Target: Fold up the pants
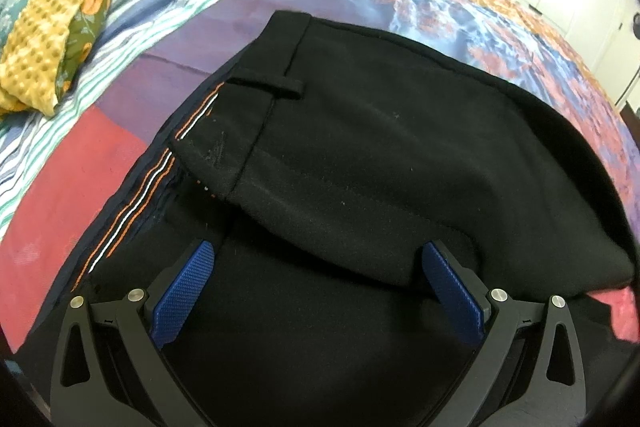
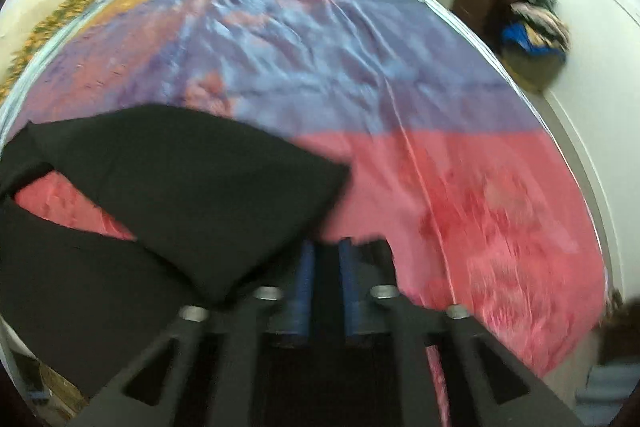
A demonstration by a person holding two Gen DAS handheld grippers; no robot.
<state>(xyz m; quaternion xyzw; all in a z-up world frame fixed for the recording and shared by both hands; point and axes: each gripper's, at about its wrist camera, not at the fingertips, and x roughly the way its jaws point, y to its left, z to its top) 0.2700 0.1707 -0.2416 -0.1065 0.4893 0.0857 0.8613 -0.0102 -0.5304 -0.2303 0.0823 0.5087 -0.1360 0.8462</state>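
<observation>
The black pants [image 1: 360,155] lie on the bed [image 1: 100,167], filling the centre of the left view, waistband toward the upper left, one layer lapped over another. The left gripper [image 1: 316,263] hovers with jaws wide, probably ready to pin or pinch. The right gripper [image 2: 326,259], jaws narrow, seems clamped on a lifted leg, likely to carry it across.
</observation>
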